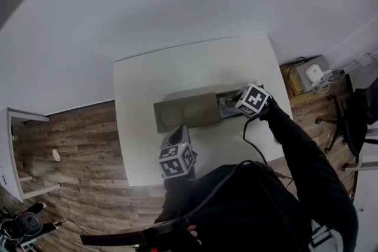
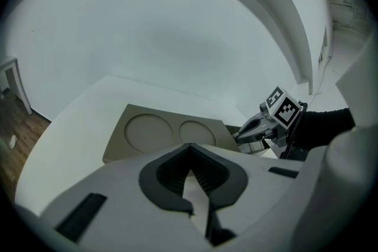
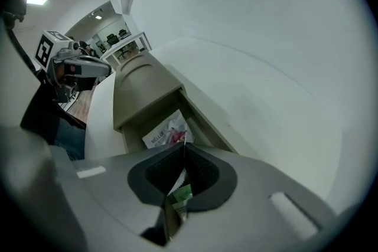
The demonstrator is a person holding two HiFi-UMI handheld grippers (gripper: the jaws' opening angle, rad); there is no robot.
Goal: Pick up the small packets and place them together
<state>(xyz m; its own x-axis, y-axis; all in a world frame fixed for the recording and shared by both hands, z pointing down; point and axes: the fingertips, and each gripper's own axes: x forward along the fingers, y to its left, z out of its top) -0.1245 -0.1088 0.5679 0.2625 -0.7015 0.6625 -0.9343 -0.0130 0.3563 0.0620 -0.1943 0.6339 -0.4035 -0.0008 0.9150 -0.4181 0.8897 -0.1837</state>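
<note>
The right gripper (image 3: 184,147) has its jaws pinched on a small packet (image 3: 179,195), green and white, which stands thin between the pads. It hangs over the open compartment at the right end of the tray (image 1: 204,109), toward the right edge of the table (image 1: 177,68). A second packet (image 3: 167,131), white with pink print, lies flat in that compartment just beneath. The hold looks to be on the packet's edge only, so the lift should go straight up and slowly. It should stay clear of the compartment walls and not drag the second packet along. The left gripper (image 2: 189,147), jaws together and empty, sits near the table's front edge and is best kept there.
</note>
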